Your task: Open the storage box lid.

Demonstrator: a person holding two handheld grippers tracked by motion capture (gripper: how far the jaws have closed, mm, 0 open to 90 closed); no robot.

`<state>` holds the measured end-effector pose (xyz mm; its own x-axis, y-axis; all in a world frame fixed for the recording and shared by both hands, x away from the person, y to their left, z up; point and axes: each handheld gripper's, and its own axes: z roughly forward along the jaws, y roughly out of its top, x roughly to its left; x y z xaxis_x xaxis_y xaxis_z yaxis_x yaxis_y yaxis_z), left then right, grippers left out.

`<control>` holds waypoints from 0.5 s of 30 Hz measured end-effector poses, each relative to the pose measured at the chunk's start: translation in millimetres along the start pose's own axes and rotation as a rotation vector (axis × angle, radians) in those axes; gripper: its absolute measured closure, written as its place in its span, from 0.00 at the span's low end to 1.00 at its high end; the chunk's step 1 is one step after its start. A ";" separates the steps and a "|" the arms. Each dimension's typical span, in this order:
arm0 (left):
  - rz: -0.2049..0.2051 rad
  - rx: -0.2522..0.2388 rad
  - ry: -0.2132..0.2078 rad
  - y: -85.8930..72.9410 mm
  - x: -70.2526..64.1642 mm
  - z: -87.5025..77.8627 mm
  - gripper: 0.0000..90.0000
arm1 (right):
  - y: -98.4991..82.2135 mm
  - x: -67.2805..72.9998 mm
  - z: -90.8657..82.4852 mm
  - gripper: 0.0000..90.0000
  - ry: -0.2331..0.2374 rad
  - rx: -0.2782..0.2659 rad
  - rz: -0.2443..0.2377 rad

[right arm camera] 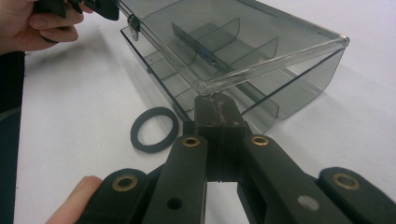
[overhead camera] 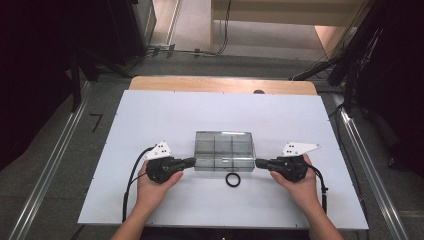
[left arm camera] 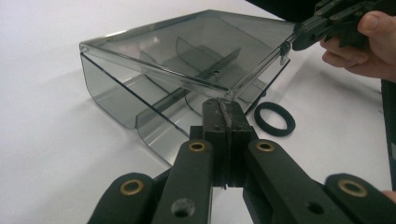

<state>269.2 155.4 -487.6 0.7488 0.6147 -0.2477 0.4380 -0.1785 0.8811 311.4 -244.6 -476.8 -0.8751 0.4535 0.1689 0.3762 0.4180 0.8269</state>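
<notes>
This looks like a lab or recording studio rather than a home. A white board [overhead camera: 165, 115] lies on a wooden table [overhead camera: 222, 84] at the centre of the frame, bare and evenly lit, set up as a work surface. Grey carpet [overhead camera: 107, 107] runs around it. Metal rails [overhead camera: 47, 170] cross the floor at lower left and lower right. Black stands [overhead camera: 75, 75] and dark equipment fill the upper left and upper right, with legs reaching toward the table. Cables [overhead camera: 190, 51] trail over the floor along the top of the frame, and more hang at upper right. Beyond them, at top centre, a pale step or platform [overhead camera: 270, 20] rises.
</notes>
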 end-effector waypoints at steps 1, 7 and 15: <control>-0.001 -0.009 0.002 0.6 0.0 -0.7 1.00 | 0.9 0.6 -0.3 0.98 -0.002 -0.001 -0.003; 0.002 -0.049 -0.005 4.1 -0.4 -2.6 1.00 | 7.0 3.4 -1.4 0.98 0.001 -0.024 -0.001; 0.021 -0.088 0.000 12.4 -1.5 -4.3 1.00 | 17.9 6.8 -2.6 0.98 -0.013 -0.055 0.001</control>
<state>271.4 155.6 -474.6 0.7574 0.6116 -0.2286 0.3768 -0.1234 0.9180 311.5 -236.1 -459.5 -0.8706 0.4642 0.1633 0.3596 0.3736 0.8550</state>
